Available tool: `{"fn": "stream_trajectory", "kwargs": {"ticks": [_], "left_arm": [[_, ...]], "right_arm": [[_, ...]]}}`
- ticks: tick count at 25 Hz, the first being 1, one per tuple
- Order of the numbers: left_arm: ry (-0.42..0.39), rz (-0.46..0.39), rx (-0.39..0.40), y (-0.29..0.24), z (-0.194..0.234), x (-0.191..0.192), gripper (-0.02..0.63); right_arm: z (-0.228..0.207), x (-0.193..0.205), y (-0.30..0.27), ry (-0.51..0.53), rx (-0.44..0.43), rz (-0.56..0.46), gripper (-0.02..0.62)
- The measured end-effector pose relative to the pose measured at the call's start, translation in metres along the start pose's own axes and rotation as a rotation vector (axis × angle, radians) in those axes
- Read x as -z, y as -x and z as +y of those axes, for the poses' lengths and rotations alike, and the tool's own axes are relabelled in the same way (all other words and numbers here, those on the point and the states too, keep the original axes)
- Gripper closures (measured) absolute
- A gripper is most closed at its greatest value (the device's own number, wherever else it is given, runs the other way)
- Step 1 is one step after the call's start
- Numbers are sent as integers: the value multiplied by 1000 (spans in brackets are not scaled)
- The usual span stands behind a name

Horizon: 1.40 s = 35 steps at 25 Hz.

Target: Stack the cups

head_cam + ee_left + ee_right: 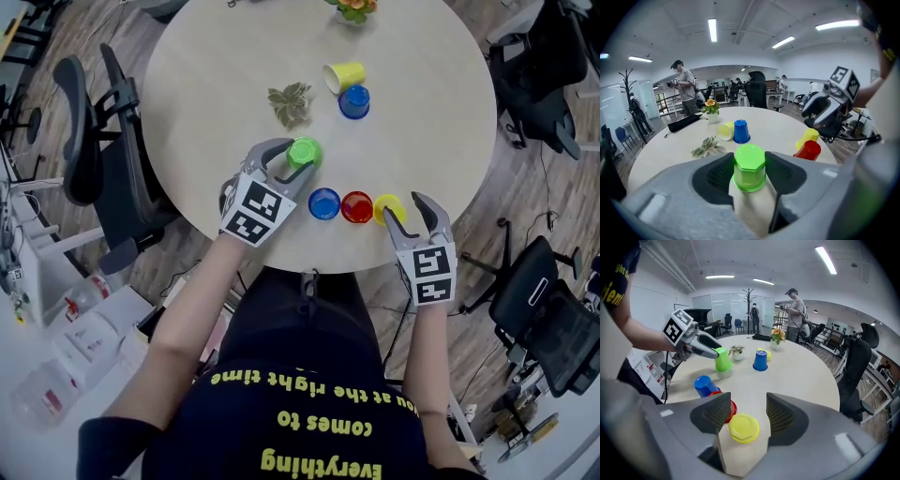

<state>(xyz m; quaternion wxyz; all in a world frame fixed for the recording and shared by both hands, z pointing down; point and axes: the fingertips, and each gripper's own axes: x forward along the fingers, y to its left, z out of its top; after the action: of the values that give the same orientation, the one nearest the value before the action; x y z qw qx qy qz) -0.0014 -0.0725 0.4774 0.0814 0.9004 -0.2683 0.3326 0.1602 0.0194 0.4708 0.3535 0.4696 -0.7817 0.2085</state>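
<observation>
On the round pale desk (234, 84), my left hand-held gripper (299, 157) clasps the upturned green cup (749, 166) between its jaws. My right hand-held gripper (401, 206) is released, jaws apart around the yellow cup (743, 427), with the red cup (356, 206) just beside its left jaw.

A lime-green plastic cup (304, 151) is pointing base-up left of the middle of the round pale wooden table (216, 75). Along the near edge, a blue plastic cup (323, 203), a red plastic cup (356, 206) and a yellow plastic cup (387, 207) are sitting upside down in a close row. Farther back, a second yellow plastic cup (344, 76) is lying on its side, mouth facing left, just beside a second blue plastic cup (353, 101) that is standing upside down.
</observation>
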Motion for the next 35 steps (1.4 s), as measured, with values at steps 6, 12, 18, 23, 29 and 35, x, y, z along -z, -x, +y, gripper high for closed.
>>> {"fn": "stream_trajectory", "kwargs": {"ticks": [6, 12, 18, 23, 29, 35], "left_arm": [[-2, 37, 34, 25, -22, 36, 391], [10, 59, 60, 40, -39, 59, 391], [28, 72, 82, 48, -49, 73, 390], [42, 79, 101, 51, -59, 80, 390], [48, 72, 101, 48, -65, 83, 390], [56, 77, 100, 45, -69, 85, 390]], "right_arm": [[5, 1, 5, 15, -3, 0, 348], [10, -1, 8, 31, -10, -7, 353], [11, -2, 10, 37, -11, -10, 353], [12, -2, 10, 42, -15, -12, 353], [12, -4, 10, 43, -17, -15, 354], [13, -5, 10, 43, -18, -15, 354]]}}
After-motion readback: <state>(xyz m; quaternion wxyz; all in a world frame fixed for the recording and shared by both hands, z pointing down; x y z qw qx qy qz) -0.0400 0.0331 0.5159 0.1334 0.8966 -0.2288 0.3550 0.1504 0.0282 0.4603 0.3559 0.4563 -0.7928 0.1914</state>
